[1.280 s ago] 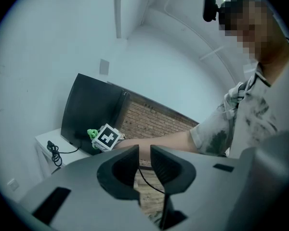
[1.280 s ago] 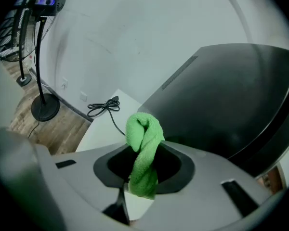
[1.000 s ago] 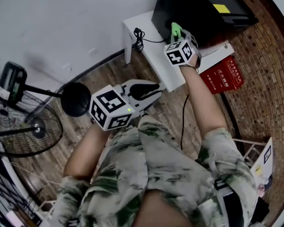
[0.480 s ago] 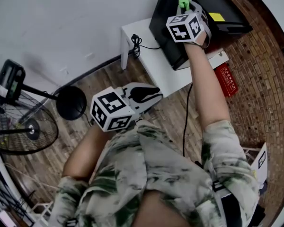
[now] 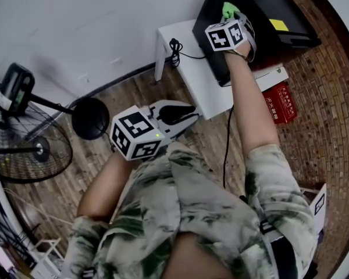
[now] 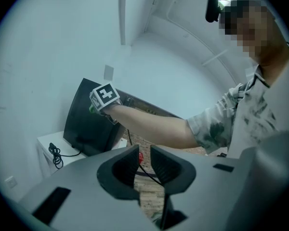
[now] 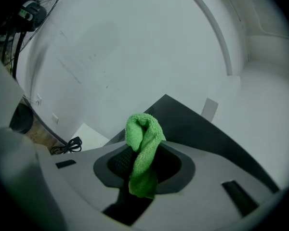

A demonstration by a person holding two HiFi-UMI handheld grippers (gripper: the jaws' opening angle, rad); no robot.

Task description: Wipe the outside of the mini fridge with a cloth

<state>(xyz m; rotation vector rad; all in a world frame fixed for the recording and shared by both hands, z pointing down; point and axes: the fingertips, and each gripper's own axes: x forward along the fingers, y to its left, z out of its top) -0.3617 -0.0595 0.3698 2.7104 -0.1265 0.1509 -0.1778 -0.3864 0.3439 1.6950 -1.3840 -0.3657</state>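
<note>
A white wall fills the upper left of the head view, and a wooden floor runs below it. The black mini fridge stands in the upper right of the frame, on a white bench set against the wall. A floor fan stands at the left edge, its round base nearer the centre.

The left tool sits at mid-frame, close to the person's body and well apart from the fridge. In the left gripper view the left tool's jaws stand a narrow gap apart with nothing between them.

The right tool is stretched out at the top of the frame, over the fridge's near left edge. A red box lies on the floor just below the bench, at right.

In the right gripper view the right tool is clamped on a green cloth, which pokes out past the jaws with the fridge's dark surface just beyond it. Whether cloth and fridge touch cannot be told. A coiled black cable lies on the bench left of the fridge.
</note>
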